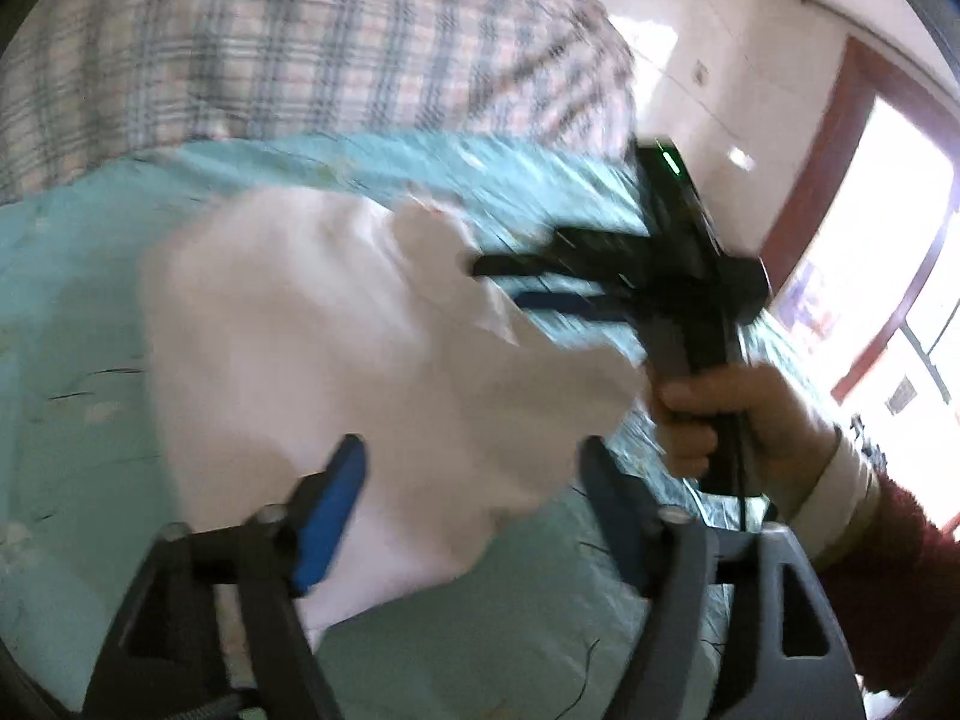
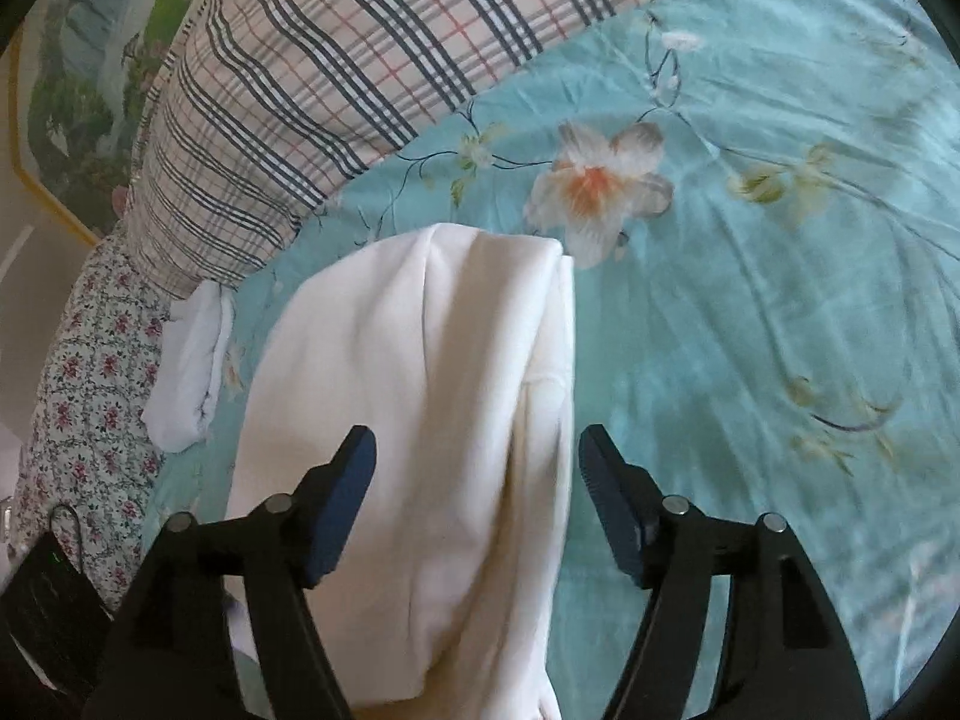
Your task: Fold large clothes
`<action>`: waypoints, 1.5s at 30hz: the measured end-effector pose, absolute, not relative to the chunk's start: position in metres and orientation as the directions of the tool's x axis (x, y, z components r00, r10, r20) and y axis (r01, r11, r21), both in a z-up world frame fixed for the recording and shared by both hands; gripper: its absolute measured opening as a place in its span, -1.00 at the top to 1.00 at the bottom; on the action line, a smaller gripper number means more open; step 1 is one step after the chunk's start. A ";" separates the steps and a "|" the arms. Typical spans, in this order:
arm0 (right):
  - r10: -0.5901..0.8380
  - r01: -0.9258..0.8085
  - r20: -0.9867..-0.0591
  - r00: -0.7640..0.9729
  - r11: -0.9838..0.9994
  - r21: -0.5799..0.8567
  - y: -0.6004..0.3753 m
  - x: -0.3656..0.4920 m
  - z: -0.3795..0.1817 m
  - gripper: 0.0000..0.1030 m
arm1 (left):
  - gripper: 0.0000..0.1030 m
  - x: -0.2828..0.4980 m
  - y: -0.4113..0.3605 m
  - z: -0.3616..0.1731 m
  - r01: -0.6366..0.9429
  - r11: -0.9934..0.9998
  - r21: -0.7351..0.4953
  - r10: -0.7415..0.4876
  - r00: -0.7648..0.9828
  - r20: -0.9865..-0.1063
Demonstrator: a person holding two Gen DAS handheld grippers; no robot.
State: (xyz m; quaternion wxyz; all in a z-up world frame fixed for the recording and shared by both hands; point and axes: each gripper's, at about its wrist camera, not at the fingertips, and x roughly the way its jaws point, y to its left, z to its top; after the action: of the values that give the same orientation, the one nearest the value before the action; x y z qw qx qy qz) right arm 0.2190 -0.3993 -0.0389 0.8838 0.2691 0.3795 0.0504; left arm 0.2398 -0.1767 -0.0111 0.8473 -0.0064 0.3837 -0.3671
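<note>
Teal bedsheet (image 2: 750, 300) carries a cream garment (image 2: 420, 420), seemingly folded lengthwise.

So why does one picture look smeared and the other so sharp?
Left wrist view: motion blur smears the white folded garment and the black right gripper; the bright window is blown out. Right wrist view: mostly sharp, evenly lit, edges bent by the fisheye lens.

A bed in a teal floral sheet (image 2: 750, 312) carries the folded white garment (image 2: 420, 420), a small white bundle (image 2: 189, 366) left, plaid pillow (image 2: 336, 78) far.
</note>
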 end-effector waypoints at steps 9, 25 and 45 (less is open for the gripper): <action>0.368 0.120 -0.670 0.644 0.817 0.564 -0.399 0.221 -0.062 -0.39 | -0.75 0.321 -0.114 -0.045 0.319 0.830 -0.457 -0.556 0.407 -0.725; 0.472 0.105 -0.676 0.566 0.772 0.627 -0.387 0.242 -0.085 0.46 | -0.06 0.370 -0.126 -0.102 0.307 0.737 -0.601 -0.674 0.270 -0.688; 0.687 -0.152 -0.536 0.491 0.673 0.723 -0.211 0.252 -0.076 0.61 | 0.19 0.260 0.034 -0.029 0.287 0.869 -0.402 -0.494 0.505 -0.707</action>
State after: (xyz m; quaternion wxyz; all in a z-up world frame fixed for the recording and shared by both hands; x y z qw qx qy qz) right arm 0.2521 -0.2115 -0.0762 0.8061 0.3092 0.4323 0.2603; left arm 0.2597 0.0337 -0.0287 0.8596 -0.1171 0.4425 -0.2271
